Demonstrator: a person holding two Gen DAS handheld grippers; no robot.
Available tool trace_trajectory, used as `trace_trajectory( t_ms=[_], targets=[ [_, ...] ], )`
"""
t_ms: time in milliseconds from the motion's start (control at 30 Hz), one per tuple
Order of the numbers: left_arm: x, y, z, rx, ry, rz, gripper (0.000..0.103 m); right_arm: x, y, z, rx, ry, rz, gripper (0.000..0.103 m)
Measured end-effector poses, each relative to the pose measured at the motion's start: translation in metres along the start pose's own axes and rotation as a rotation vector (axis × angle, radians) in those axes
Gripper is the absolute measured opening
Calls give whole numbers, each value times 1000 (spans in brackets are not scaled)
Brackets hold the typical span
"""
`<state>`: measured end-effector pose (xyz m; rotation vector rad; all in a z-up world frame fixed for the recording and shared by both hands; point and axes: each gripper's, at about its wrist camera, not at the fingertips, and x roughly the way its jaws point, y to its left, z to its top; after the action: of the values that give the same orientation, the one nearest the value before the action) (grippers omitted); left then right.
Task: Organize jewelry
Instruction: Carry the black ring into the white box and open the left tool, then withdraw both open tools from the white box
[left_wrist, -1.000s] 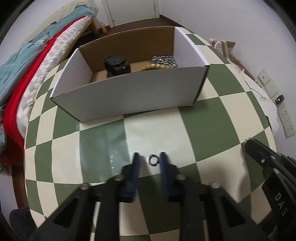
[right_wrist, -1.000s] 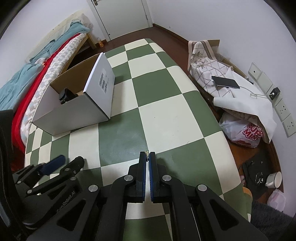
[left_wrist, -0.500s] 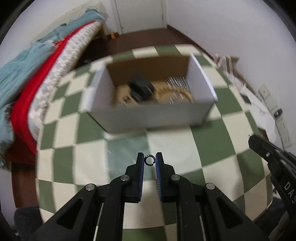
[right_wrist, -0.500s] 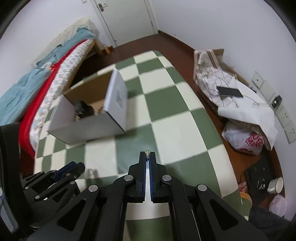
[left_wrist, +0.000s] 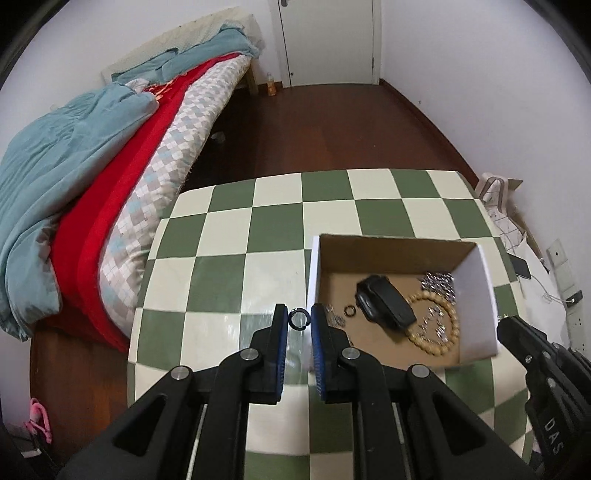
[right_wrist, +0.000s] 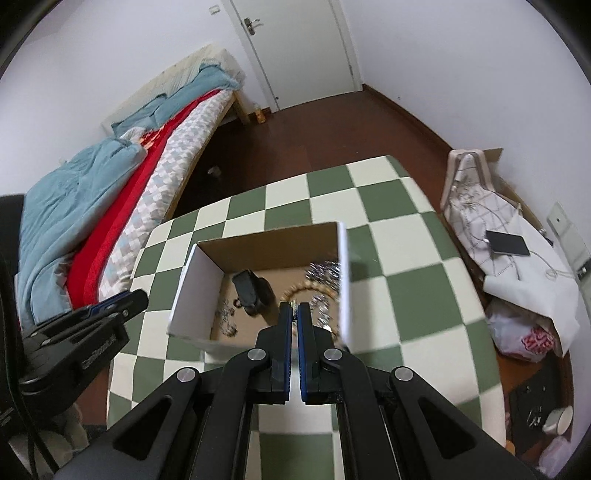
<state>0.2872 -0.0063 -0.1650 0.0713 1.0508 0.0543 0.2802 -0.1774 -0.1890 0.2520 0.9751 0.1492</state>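
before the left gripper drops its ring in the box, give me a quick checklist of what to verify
1. Small dark metal ring pinched between the left gripper fingertips: ok.
2. Ring over the open white cardboard box: not ok, it sits just outside the left wall.
3. Landing spot free: ok, bare floor near the black case.
4. Right gripper clear of the drop path: cannot tell, it hangs over the box.
5. What the right gripper pinches: cannot tell, too small.

A bed (left_wrist: 110, 155) stands beside the checkered table (left_wrist: 229, 243).
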Motion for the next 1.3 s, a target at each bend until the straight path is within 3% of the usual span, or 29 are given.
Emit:
trace_trajectory(
  t_ms=[533, 567, 633, 667, 700, 733, 800, 900, 1000, 1133, 1300],
  targets=[
    [12, 5, 10, -36, 36, -53, 14, 35, 12, 27, -81, 92, -27, 4],
    [11, 6, 11, -45, 31, -57, 15, 35, 12, 28, -79, 97, -29, 4],
    [7, 10, 13, -65, 22, -58, 28, 34, 9, 29, -75, 106, -40, 6],
    [4, 12, 14, -76, 12, -56, 52, 33, 9, 29, -73, 106, -43, 8],
    [2, 15, 15, -85, 5, -59, 83, 31, 7, 30, -69, 108, -43, 20],
    [0, 16, 17, -90, -2, -59, 92, 29, 6, 30, -64, 106, -45, 38],
    [-6, 20, 19, -95, -18, -54, 95, 24, 6, 31, -61, 101, -43, 61],
    [-12, 25, 20, -102, -18, -35, 97, 18, 5, 32, -58, 106, -50, 65],
    [-19, 31, 19, -94, -32, -11, 103, 12, 4, 33, -48, 118, -74, 94],
    [-28, 40, 12, -89, -32, 19, 103, 3, 4, 30, -51, 147, -137, 102],
    [-41, 54, 1, -95, -11, 38, 103, -12, 4, 23, -48, 172, -179, 103]
  ],
)
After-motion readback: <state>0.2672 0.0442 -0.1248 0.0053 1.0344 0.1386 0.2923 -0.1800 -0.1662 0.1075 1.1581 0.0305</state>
